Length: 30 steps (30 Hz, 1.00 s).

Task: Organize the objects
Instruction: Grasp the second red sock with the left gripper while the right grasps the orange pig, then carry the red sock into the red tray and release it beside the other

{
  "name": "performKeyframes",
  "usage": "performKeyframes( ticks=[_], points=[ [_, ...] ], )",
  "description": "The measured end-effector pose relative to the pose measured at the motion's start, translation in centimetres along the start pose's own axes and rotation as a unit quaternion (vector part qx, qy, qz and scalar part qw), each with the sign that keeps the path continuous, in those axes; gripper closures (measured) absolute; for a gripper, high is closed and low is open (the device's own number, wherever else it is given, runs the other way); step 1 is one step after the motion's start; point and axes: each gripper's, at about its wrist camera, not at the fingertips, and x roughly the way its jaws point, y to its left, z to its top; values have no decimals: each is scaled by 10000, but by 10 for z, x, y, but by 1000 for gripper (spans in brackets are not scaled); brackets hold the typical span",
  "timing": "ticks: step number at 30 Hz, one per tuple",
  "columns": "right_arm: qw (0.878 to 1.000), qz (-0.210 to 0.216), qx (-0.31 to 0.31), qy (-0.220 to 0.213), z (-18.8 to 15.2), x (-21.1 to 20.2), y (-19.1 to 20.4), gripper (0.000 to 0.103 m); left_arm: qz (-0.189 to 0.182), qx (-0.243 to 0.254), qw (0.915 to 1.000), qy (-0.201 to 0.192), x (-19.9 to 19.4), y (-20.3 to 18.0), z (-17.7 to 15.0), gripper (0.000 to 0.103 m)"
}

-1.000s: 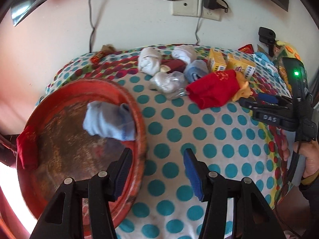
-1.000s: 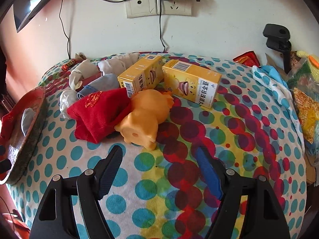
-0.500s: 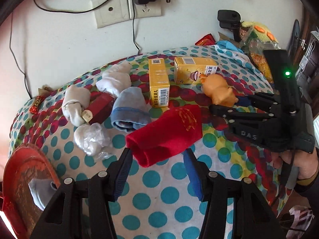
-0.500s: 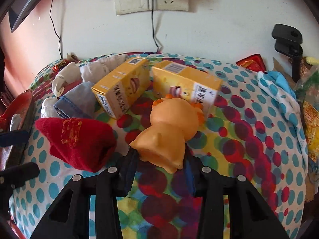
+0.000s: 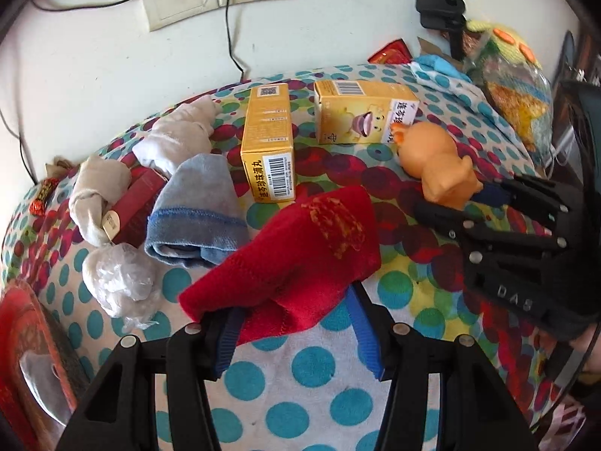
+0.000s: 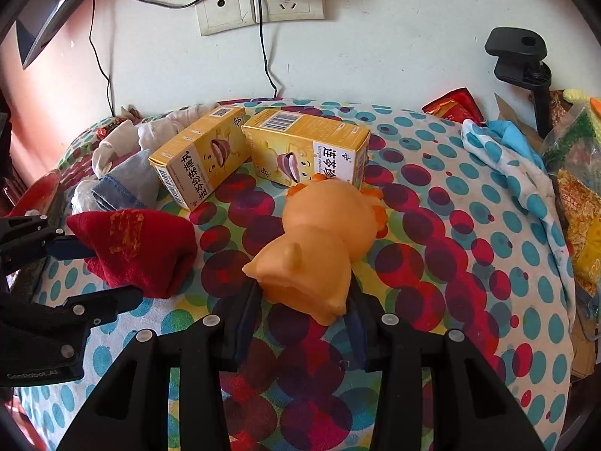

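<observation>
Soft daylight is filling both views evenly, and colours on the dotted cloth (image 6: 469,225) are reading bright and saturated. The white wall (image 6: 394,49) is glowing pale, with a warm pinkish cast spreading over its left side. Shadows under the red sock (image 5: 300,248) and orange toy (image 6: 319,244) are staying faint and soft-edged. Fisheye distortion is bending the worktop into a dome and darkening the corners. The left view is looking slightly smeared near its edges.

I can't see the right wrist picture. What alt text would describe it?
Two black fingers of the right gripper press on an orange rubber toy lying on a polka-dot cloth. Behind it lie two yellow boxes; to the left the left gripper straddles a red sock.
</observation>
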Motion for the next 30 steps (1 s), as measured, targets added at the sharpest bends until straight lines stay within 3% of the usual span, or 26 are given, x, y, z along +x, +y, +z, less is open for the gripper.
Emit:
performKeyframes(
  ticks=[2, 4, 5, 9, 12, 30],
  points=[
    [9999, -113, -86, 18, 0, 1, 4, 63, 129, -113, 9998, -105, 1, -3, -3, 50],
    [9997, -209, -144, 27, -1, 1, 6, 63, 284, -108, 9994, -162, 1, -9, -7, 57],
    [9996, -240, -163, 29, -1, 1, 7, 63, 336, -163, 9991, -196, 1, -11, -8, 65],
    [9994, -287, -169, 28, -1, 1, 7, 63, 381, -376, 9981, -298, -4, -16, -13, 82],
    [9994, -306, -170, 26, -1, 2, 7, 64, 279, -488, 9980, -288, -8, -17, -16, 89],
    [9992, -360, -154, 13, -2, 2, 8, 63, -81, -929, 9944, -492, -85, 18, -61, 93]
  ],
)
